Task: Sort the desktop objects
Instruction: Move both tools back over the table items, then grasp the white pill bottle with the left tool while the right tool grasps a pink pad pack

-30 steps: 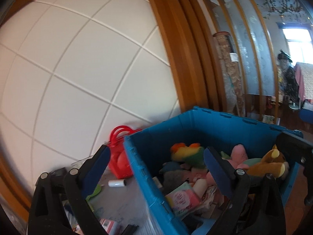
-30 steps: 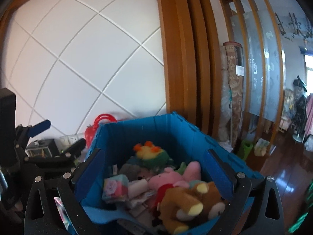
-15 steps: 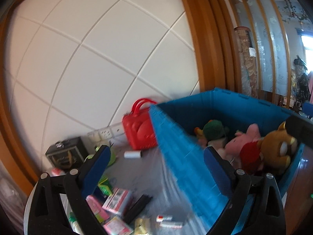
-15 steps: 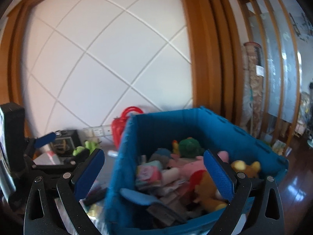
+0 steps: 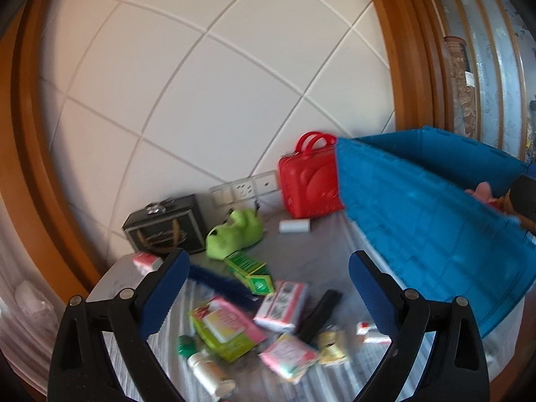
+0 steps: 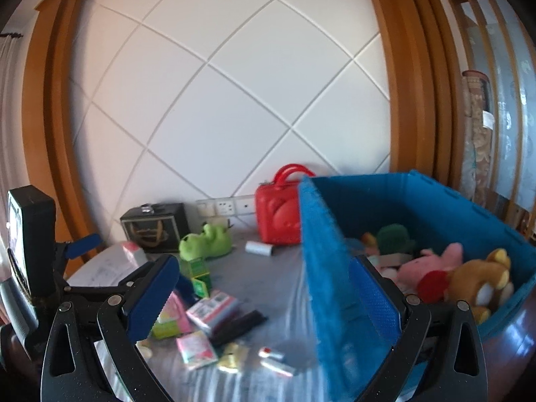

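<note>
A blue crate stands at the right of the grey table; in the right wrist view the crate holds several plush toys, among them a pink one and a brown bear. Small packets, boxes and bottles lie scattered on the table: a pink-green packet, a green box, a black bar, a white roll. My left gripper is open and empty above this clutter. My right gripper is open and empty, its right finger at the crate's left wall.
A red case, a green plush frog and a black box stand at the back by wall sockets. The left gripper's body shows at the left of the right wrist view. The table edge curves at the left.
Both grippers swung left, away from over the crate toward the cluttered table. The crate has shifted to the right of both views. Both stay open and empty.
</note>
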Demonstrator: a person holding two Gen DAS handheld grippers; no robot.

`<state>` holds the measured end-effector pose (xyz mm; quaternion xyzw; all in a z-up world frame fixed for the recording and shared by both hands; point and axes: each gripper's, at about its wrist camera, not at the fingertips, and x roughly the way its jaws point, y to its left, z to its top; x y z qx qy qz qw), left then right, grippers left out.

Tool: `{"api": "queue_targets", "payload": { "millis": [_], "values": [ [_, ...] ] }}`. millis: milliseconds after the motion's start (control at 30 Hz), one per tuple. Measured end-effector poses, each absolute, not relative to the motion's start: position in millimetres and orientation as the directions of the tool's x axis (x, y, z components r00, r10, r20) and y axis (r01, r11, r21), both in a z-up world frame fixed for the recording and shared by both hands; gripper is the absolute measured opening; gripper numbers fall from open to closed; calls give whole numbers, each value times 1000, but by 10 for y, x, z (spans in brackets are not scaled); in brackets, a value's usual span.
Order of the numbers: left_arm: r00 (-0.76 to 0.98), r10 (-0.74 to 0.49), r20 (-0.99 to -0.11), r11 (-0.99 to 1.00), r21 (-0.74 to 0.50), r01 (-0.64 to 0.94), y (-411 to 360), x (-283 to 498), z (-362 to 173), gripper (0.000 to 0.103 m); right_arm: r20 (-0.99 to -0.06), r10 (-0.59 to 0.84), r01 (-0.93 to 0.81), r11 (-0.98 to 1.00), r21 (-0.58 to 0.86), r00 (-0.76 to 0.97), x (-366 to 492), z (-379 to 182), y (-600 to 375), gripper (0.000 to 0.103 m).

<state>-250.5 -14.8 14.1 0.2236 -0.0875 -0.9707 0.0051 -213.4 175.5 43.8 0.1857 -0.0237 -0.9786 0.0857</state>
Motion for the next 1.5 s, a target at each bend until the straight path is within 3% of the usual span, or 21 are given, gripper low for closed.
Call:
{"api": "queue_targets", "payload": {
  "millis": [367, 667, 1000, 1233, 1300, 1367, 1433, 1500],
  "values": [
    [-803, -180, -568, -979, 182, 91, -1108, -2591, -645, 97, -476, -230, 225, -972, 70, -849, -2446, -83, 1195, 103],
    [-630, -307, -713, -949, 183, 256, -1563, -2718, -1516, 97, -617, -366, 428, -902, 52, -696, -2985, -891, 763, 103],
    [-447, -239, -862, -900, 24, 434, -1911, -2971, -2430, 97, -716, -431, 514, -850, 116, -550, -3392, -1608, 582, 103],
    [-420, -221, -880, -885, 0, 466, -1874, -3278, -2690, 97, -757, -432, 539, -833, 126, -490, -3525, -1894, 539, 103],
    [-395, -205, -895, -887, -1, 463, -1874, -3335, -2787, 94, -771, -436, 557, -820, 129, -463, -3559, -1994, 487, 103],
    [-398, -163, -903, -902, -27, 431, -1860, -3350, -2852, 71, -787, -431, 576, -809, 119, -442, -3602, -2091, 409, 103],
    [-391, -136, -910, -914, -37, 405, -1855, -3358, -2897, 59, -800, -423, 594, -797, 105, -425, -3670, -2214, 293, 103],
    [-390, -139, -910, -925, -21, 379, -1853, -3362, -2926, 55, -821, -410, 605, -790, 101, -398, -3746, -2342, 188, 103]
  ]
}}
